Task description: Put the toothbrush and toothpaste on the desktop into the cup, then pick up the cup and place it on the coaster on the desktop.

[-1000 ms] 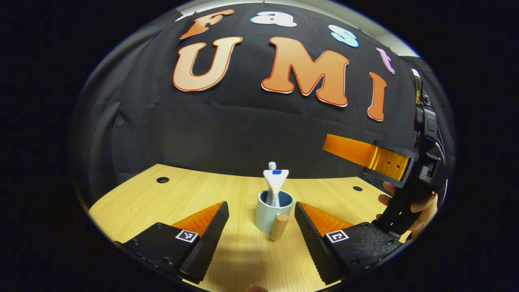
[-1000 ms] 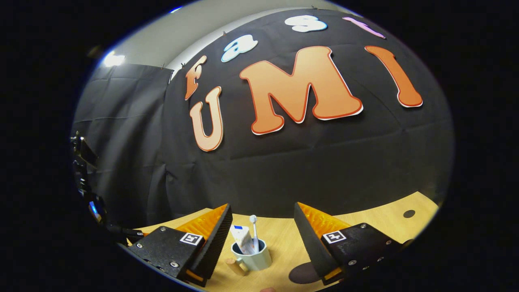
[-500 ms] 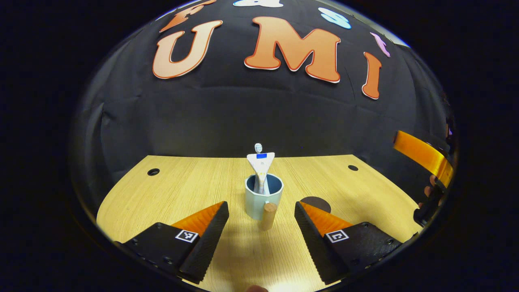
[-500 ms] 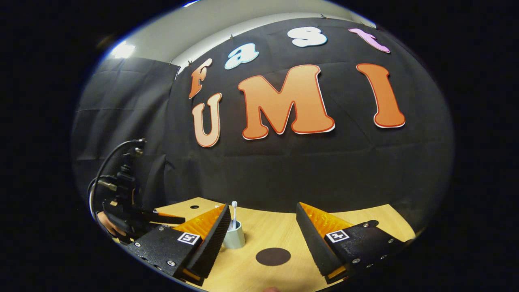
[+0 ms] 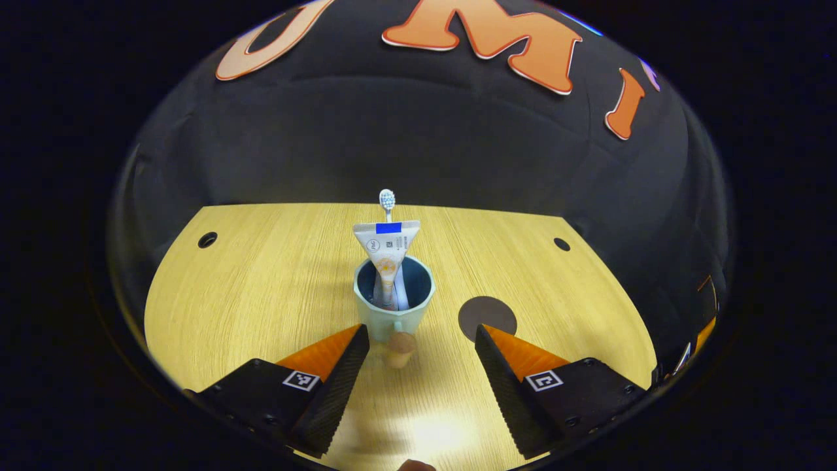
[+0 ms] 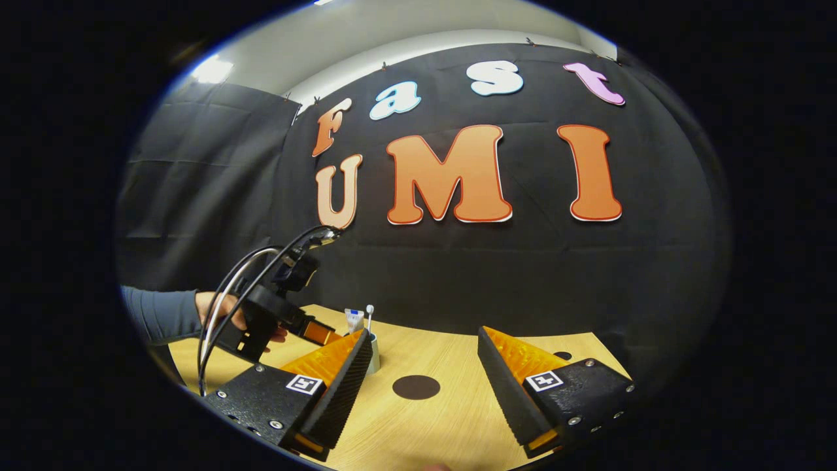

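A pale blue-green cup (image 5: pixel 393 296) stands upright on the wooden desktop (image 5: pixel 274 281), its wooden handle (image 5: pixel 399 346) pointing toward me. A white toothpaste tube (image 5: pixel 387 252) and a toothbrush (image 5: pixel 387 199) stand inside it. My left gripper (image 5: pixel 422 376) is open, a little above and short of the cup, with the handle between its fingers' lines. A dark round coaster (image 5: pixel 487 314) lies just right of the cup. In the right gripper view my right gripper (image 6: pixel 425 389) is open and holds nothing, well back from the coaster (image 6: pixel 416 386); the cup (image 6: pixel 372 344) peeks past its left finger.
In the right gripper view, a sleeved hand (image 6: pixel 216 311) holds the left gripper's body (image 6: pixel 268 314) with looping cables at the left. Round holes (image 5: pixel 207 239) (image 5: pixel 561 244) sit near the desktop's far corners. The black cloth wall closes off the back.
My left gripper has risen and tilted down over the cup, which now sits closer between the fingers. My right gripper has drawn back and away to the right.
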Available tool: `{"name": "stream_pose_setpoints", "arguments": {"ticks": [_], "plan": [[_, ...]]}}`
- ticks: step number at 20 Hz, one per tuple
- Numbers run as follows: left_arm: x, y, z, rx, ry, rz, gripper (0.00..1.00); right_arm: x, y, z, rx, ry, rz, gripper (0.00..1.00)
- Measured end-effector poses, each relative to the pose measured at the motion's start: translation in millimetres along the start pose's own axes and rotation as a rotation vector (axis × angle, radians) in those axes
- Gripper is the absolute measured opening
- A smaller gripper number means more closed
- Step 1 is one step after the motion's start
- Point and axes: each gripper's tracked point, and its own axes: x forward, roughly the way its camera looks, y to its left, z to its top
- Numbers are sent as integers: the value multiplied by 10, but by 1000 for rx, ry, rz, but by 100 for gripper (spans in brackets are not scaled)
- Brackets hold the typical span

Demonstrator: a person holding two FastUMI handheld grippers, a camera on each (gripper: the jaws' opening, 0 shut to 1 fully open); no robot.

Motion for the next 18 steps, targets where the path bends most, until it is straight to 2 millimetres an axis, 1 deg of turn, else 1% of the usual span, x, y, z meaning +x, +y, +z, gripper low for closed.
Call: {"name": "stream_pose_setpoints", "arguments": {"ticks": [3,5,6,8,9,12,13,14,15,17,18], "plan": [[150,94,-112,16,135,33,98,-131,97,-219,27,34,32,97],[276,142,-182,44,205,65,98,-177,100,-343,20,55,32,97],[311,196,-202,74,242,93,98,-201,98,-386,21,62,34,97],[423,339,-319,124,313,149,98,-235,165,-423,45,68,53,98],[473,360,-355,131,339,156,98,-268,186,-446,49,67,62,97],[641,467,-390,164,380,196,98,-305,180,-497,33,74,64,97],[691,462,-383,178,397,210,98,-315,191,-500,31,75,72,98],[785,442,-366,188,402,213,98,-322,212,-507,26,77,77,98],[844,416,-355,197,411,211,91,-327,213,-520,24,77,81,98],[957,349,-320,223,428,214,91,-309,264,-597,28,99,101,97],[939,269,-273,230,438,215,94,-317,303,-647,30,117,117,97]]}}
